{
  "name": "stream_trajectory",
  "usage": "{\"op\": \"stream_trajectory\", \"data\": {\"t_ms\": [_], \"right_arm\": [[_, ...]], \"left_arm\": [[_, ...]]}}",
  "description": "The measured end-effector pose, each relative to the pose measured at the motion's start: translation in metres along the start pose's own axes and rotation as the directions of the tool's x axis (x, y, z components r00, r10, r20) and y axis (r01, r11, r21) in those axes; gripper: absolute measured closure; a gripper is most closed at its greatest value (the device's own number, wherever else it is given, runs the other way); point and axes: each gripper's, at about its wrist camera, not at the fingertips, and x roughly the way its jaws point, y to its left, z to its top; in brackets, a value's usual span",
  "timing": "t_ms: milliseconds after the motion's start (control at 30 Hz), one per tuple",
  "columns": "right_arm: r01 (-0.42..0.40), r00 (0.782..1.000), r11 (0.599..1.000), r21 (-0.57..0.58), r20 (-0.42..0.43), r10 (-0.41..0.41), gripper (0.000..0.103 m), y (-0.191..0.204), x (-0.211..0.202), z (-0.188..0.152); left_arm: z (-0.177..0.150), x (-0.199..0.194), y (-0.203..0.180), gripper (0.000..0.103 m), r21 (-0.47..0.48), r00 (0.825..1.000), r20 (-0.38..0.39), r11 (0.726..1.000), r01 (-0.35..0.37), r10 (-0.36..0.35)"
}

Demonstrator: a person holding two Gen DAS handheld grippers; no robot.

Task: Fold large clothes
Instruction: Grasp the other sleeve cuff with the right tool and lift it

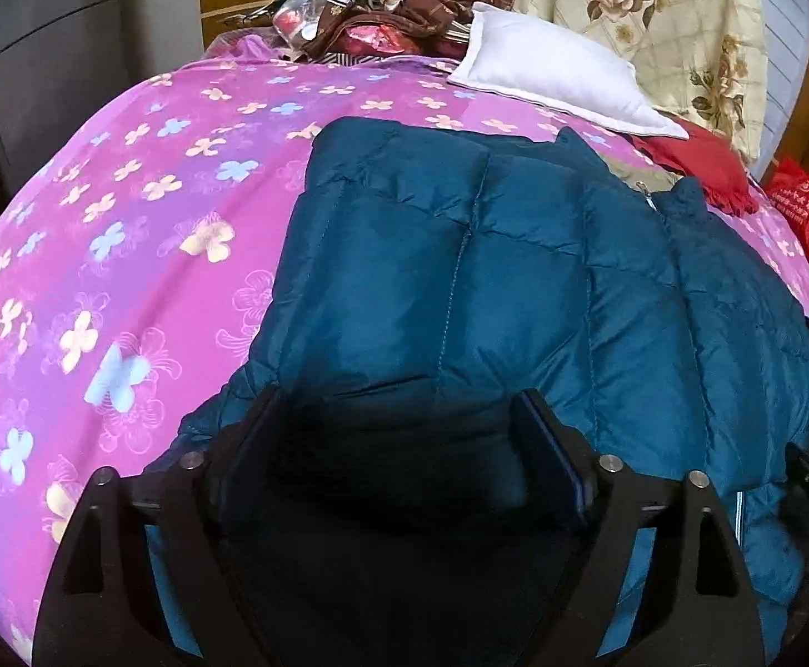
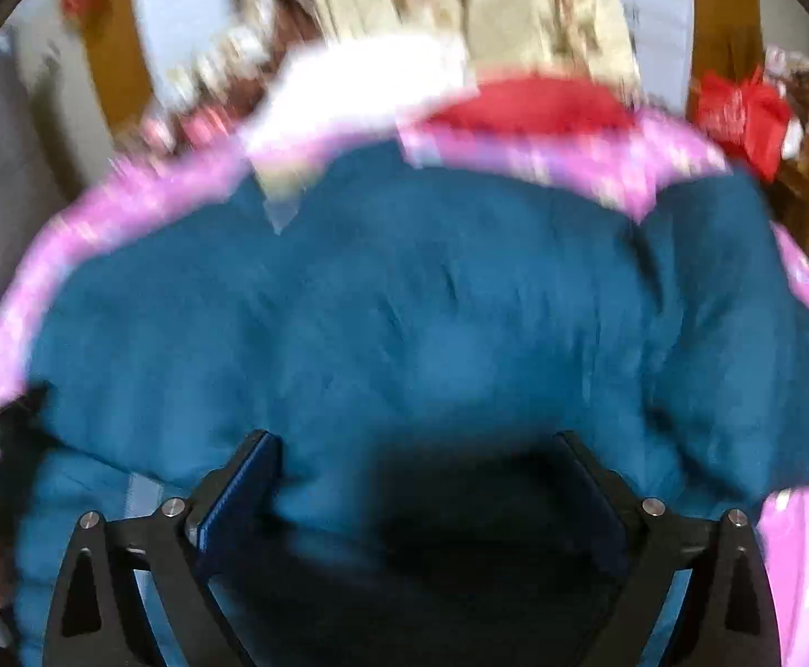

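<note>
A teal quilted puffer jacket (image 1: 515, 278) lies spread on a bed with a pink flowered cover (image 1: 126, 222). My left gripper (image 1: 399, 406) hovers low over the jacket's near left part. Its jaws stand wide, and a shadowed bulge of the jacket lies between the fingers without being pinched. The right wrist view is blurred. There the jacket (image 2: 404, 289) fills the middle, and my right gripper (image 2: 413, 439) stands wide open just above it, with jacket fabric under the gap. A zip and collar (image 1: 649, 200) show at the jacket's far right.
A white pillow (image 1: 560, 78) and a red cloth (image 1: 699, 161) lie at the head of the bed. Behind them hang cream rose-print fabric (image 1: 654, 16) and a heap of clutter (image 1: 382, 16). A red bag (image 1: 799, 205) stands off the bed's right side. Bare cover lies left of the jacket.
</note>
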Motion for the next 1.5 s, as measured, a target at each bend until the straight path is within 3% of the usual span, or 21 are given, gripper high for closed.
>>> {"op": "stream_trajectory", "data": {"t_ms": [133,233,333,400,500,533,633,667,733,800,900,933,1067,1233,1300,1333,1367,1433,1500], "right_arm": [[0.004,1.0,1.0,0.011,0.023,-0.005,0.0,-0.002,-0.008,-0.001],[-0.009,0.993,1.0,0.03,0.117,0.006,0.001,-0.004,-0.038,-0.001],[0.055,0.957,0.995,0.079,0.281,-0.075,0.001,-0.027,-0.086,-0.005],[0.106,0.917,0.98,0.168,0.364,-0.161,0.001,-0.06,-0.115,-0.008],[0.204,0.881,0.905,0.372,0.333,-0.335,0.001,-0.138,-0.135,-0.009],[0.216,0.876,0.886,0.409,0.319,-0.361,0.001,-0.16,-0.137,-0.009],[0.384,0.816,0.792,0.475,0.227,-0.532,0.001,-0.241,-0.144,-0.019],[0.424,0.809,0.756,0.498,0.166,-0.563,0.001,-0.274,-0.143,-0.027],[0.437,0.829,0.699,0.566,0.047,-0.557,0.002,-0.333,-0.139,-0.045],[0.47,0.817,0.617,0.632,-0.048,-0.574,0.003,-0.377,-0.141,-0.069],[0.426,0.861,0.581,0.694,-0.114,-0.496,0.004,-0.409,-0.132,-0.091],[0.413,0.873,0.586,0.697,-0.12,-0.473,0.003,-0.413,-0.128,-0.094],[0.48,0.86,0.676,0.559,-0.147,-0.489,0.0,-0.406,-0.106,-0.073],[0.465,0.871,0.712,0.526,-0.128,-0.474,0.0,-0.411,-0.091,-0.058],[0.441,0.878,0.742,0.505,-0.072,-0.472,0.017,-0.405,-0.093,-0.052],[0.412,0.889,0.767,0.492,-0.035,-0.456,0.052,-0.401,-0.091,-0.05],[0.366,0.907,0.793,0.488,0.005,-0.422,0.076,-0.398,-0.093,-0.05],[0.346,0.903,0.789,0.508,0.049,-0.428,0.086,-0.392,-0.101,-0.054],[0.328,0.874,0.783,0.529,0.145,-0.464,0.091,-0.377,-0.123,-0.058]], "left_arm": [[0.002,-0.007,-0.001,0.019,-0.006,1.0,0.017,1.0,-0.001,0.001],[0.004,-0.021,-0.004,0.019,-0.007,0.997,0.069,1.0,0.02,-0.02],[0.003,-0.028,-0.009,0.019,0.013,0.995,0.091,1.0,0.026,-0.027],[0.003,-0.026,-0.011,0.019,0.016,0.997,0.075,0.999,0.035,-0.036],[0.001,-0.024,-0.013,0.019,0.014,0.997,0.052,0.999,0.051,-0.052],[0.001,-0.026,-0.013,0.019,0.01,0.997,0.06,0.999,0.053,-0.054],[0.001,-0.03,-0.014,0.019,0.014,0.996,0.069,0.998,0.056,-0.057],[0.001,-0.03,-0.015,0.019,0.016,0.996,0.069,0.998,0.056,-0.057],[-0.001,-0.028,-0.016,0.019,0.022,0.996,0.063,0.998,0.054,-0.056],[-0.001,-0.026,-0.017,0.019,0.023,0.997,0.059,0.999,0.047,-0.048],[-0.003,-0.024,-0.018,0.019,0.028,0.998,0.057,0.999,0.037,-0.039],[-0.004,-0.024,-0.018,0.019,0.028,0.998,0.058,0.999,0.035,-0.036],[-0.005,-0.022,-0.018,0.019,0.026,0.998,0.055,0.999,0.027,-0.028],[-0.004,-0.016,-0.016,0.019,0.022,0.999,0.041,1.0,0.021,-0.022],[-0.004,-0.016,-0.016,0.019,0.02,0.999,0.041,1.0,0.02,-0.02],[-0.003,-0.015,-0.016,0.019,0.021,0.999,0.041,1.0,0.019,-0.02],[-0.003,-0.015,-0.016,0.019,0.021,0.999,0.04,1.0,0.019,-0.019],[-0.003,-0.015,-0.014,0.019,0.014,0.999,0.042,1.0,0.016,-0.016],[-0.003,-0.016,-0.012,0.019,0.005,0.999,0.043,1.0,0.009,-0.009]]}}
